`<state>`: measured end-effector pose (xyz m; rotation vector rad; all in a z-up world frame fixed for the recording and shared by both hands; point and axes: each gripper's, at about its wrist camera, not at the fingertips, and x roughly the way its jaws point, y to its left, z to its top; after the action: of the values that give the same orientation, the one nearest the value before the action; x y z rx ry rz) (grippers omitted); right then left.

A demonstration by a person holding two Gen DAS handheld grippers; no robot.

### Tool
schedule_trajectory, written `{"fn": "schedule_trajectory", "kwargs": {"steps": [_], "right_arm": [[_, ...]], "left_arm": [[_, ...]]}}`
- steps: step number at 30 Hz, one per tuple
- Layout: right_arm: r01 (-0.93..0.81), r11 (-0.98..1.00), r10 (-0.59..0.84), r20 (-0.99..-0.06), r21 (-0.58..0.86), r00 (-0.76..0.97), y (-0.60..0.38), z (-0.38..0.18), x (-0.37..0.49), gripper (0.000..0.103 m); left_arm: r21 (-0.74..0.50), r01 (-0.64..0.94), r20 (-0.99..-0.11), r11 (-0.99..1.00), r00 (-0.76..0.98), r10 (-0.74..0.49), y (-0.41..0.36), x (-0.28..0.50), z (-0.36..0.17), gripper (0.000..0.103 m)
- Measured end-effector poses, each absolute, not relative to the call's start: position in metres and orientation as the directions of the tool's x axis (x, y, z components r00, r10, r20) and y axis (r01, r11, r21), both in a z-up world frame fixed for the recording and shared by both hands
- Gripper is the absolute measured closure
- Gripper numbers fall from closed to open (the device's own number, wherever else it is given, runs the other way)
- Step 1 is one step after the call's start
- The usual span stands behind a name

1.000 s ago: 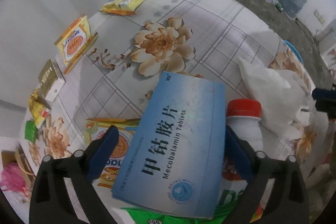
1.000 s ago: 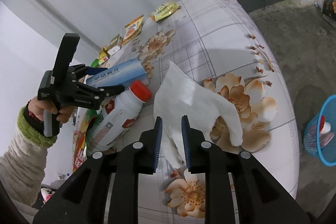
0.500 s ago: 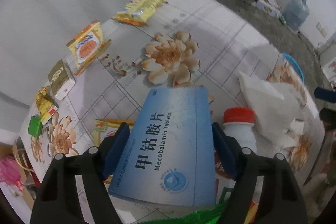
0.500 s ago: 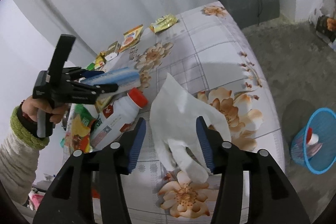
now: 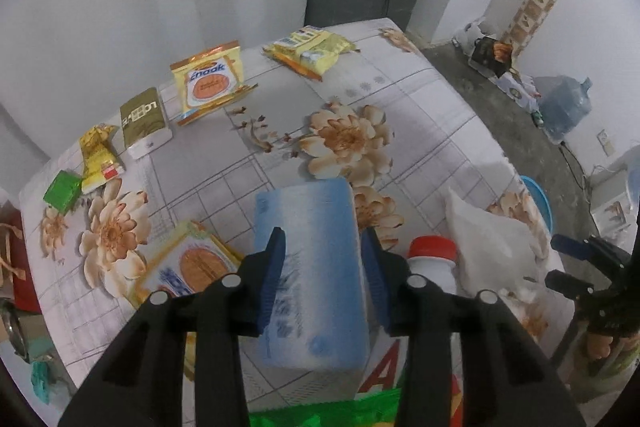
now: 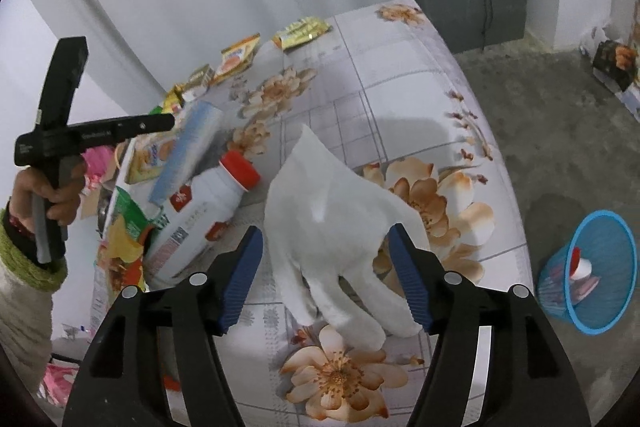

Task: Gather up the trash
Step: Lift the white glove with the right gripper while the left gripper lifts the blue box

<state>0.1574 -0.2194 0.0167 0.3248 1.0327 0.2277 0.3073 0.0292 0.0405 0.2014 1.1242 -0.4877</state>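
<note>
Left tool (image 5: 323,279): clenched on the blue medicine box (image 5: 310,275), blue pads (image 5: 272,279) pressing both long sides. Box is lifted clear of the surface (image 5: 400,99) and tilted, far end pointing ahead of the tool. From the right wrist view the same box (image 6: 188,151) sits in the left tool (image 6: 160,125), held up over the clutter at the surface edge.

Right tool (image 6: 326,279): released, fingers wide apart, nothing gripped. White crumpled tissue (image 6: 340,227) lies on the surface between the two pads (image 6: 242,279), its lower folds reaching toward the tool. Cannot tell whether either pad touches it.

Left of the right tool: white bottle with red cap (image 6: 204,215) lying on its side, just beside the tissue. Same bottle (image 5: 432,259) shows just right of the left tool, cap up in that view, tissue (image 5: 492,247) beyond it.

Under and left of the left tool: yellow biscuit pack (image 5: 188,263) flat on the surface; green wrapper (image 5: 328,411) right below the box.

Ahead of the left tool, well apart, along the far edge: yellow snack bag (image 5: 310,51), orange-and-white cracker pack (image 5: 210,83), gold box (image 5: 144,119), small yellow wrapper (image 5: 98,159), green sachet (image 5: 62,191).

Right of the right tool, on the floor: blue mesh bin (image 6: 588,271) with some trash already inside.
</note>
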Motion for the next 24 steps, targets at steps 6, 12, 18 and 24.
{"fn": "schedule_trajectory", "kwargs": {"steps": [6, 12, 18, 24], "right_arm": [[-0.025, 0.929, 0.331, -0.800, 0.369, 0.500, -0.222, 0.017, 0.155, 0.041], [-0.023, 0.927, 0.337, -0.801, 0.375, 0.495, -0.223, 0.014, 0.158, 0.041], [-0.021, 0.926, 0.338, -0.804, 0.377, 0.489, -0.221, 0.012, 0.159, 0.041], [-0.019, 0.925, 0.341, -0.803, 0.380, 0.489, -0.221, 0.012, 0.159, 0.041]], "left_arm": [[-0.087, 0.457, -0.898, 0.885, 0.349, -0.269, 0.036, 0.314, 0.039, 0.019], [-0.111, 0.452, -0.918, 0.885, 0.294, -0.265, 0.036, 0.318, 0.028, 0.013], [-0.065, 0.509, -0.944, 0.858, 0.248, -0.218, 0.020, 0.314, 0.007, 0.012], [0.041, 0.545, -0.964, 0.837, 0.241, -0.110, 0.005, 0.321, -0.016, 0.012]]}}
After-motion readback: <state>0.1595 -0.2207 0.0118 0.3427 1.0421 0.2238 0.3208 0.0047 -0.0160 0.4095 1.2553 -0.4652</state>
